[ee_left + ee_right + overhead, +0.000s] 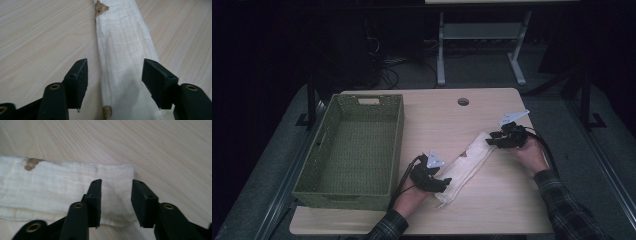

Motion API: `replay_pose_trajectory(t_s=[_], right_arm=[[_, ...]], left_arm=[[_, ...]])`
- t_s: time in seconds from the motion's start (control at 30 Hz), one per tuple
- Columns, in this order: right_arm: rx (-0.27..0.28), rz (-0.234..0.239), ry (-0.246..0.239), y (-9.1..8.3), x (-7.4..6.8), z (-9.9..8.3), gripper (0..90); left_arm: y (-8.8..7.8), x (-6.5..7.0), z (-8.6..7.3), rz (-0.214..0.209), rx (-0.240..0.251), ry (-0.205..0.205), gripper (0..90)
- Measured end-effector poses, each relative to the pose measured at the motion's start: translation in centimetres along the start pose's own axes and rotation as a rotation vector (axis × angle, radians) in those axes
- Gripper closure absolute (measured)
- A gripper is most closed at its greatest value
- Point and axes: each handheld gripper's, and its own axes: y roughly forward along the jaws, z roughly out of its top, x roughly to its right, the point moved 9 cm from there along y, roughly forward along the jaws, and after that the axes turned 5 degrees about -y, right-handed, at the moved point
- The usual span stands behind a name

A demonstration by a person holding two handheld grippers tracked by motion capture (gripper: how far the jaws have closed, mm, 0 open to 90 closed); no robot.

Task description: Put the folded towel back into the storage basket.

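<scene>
A white cloth (467, 162), folded into a long narrow strip, lies slantwise on the wooden table (437, 120). Small brown patches (101, 8) mark it. At the strip's near end is my left gripper (444, 182), open. In the left gripper view its jaws (115, 75) straddle the cloth (122, 45), one over bare wood, the other over the cloth's edge. My right gripper (489, 141) is at the far end, open. In the right gripper view its jaws (116, 195) hover over the cloth's (50, 185) square end with nothing pinched.
A green woven basket (399, 145) stands empty on the left of the table, close to my left hand. A round cable hole (463, 101) sits near the far edge. Beyond the table, on the dark floor, are a desk frame and cables.
</scene>
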Motion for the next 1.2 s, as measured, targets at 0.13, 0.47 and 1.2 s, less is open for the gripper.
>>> replay_pose_trajectory(t_s=[0.13, 0.47, 1.2], right_arm=[[0.023, -0.012, 0.000, -1.1, 0.0, 0.0, 48.0], [0.032, -0.049, -0.010, -1.8, 0.5, -0.2, 34.1], [0.032, -0.034, -0.041, -1.8, 0.1, 0.1, 29.6]], left_arm=[[0.1, -0.9, -0.2, 0.050, -0.025, -0.034, 61.0], [1.0, -1.6, -0.4, 0.076, -0.095, -0.053, 89.6], [3.2, 8.2, -0.3, -0.219, -0.130, 0.170, 86.4]])
